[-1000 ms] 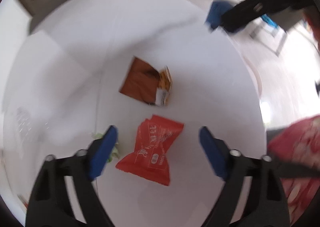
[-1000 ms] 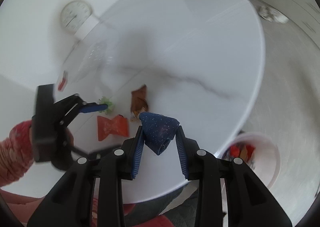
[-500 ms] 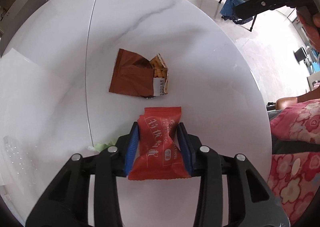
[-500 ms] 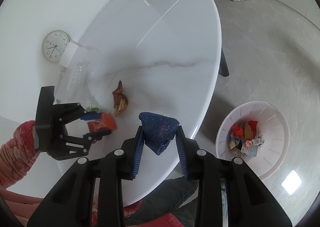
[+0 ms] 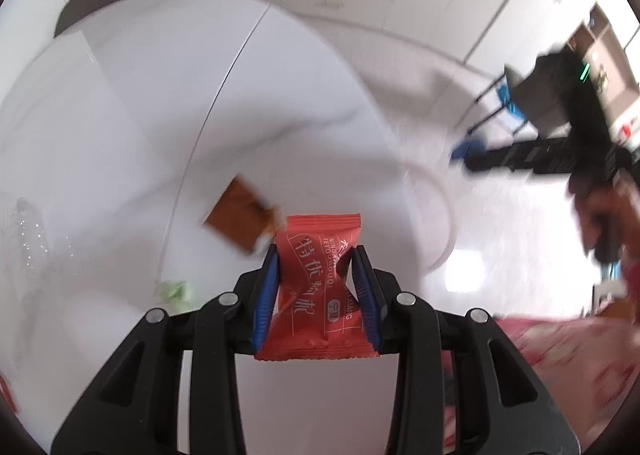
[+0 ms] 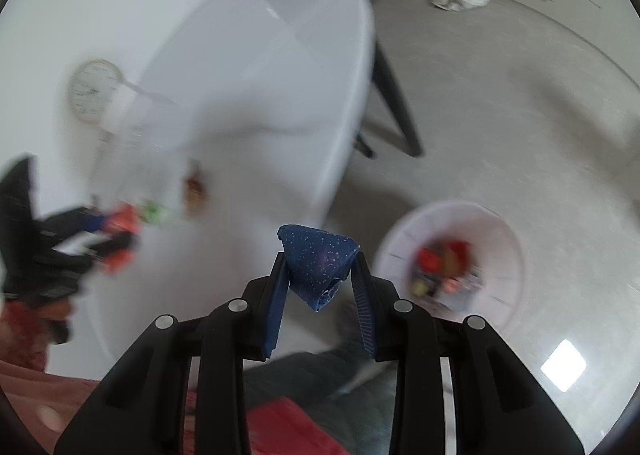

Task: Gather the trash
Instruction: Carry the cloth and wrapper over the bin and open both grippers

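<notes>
The left gripper [image 5: 316,287] has just closed its jaws on the red snack packet [image 5: 318,291], which a second ago lay flat on the white marble table [image 5: 120,115] between wide-open blue pads; now both pads pinch its middle, and the packet appears lifted clear of the tabletop. That means one more piece of trash is in hand and only needs carrying to the bin. The right gripper [image 6: 320,267] stays clenched on the crumpled dark blue speckled wrapper [image 6: 318,263], as it was a second ago, and it has swung away from the table: the white waste basket [image 6: 508,239] on the floor, to the right of the table, now shows large and near, just right of the wrapper. Inside the basket lie several pieces already collected, red and yellowish ones among them, too blurred to name. Left on the table are the torn brown snack wrapper [image 5: 240,219], just beyond and to the left of the red packet, and a small green scrap [image 5: 176,291] nearer on the left. By my reckoning the blue wrapper goes in next, then the red packet, and those two are still to be collected.
</notes>
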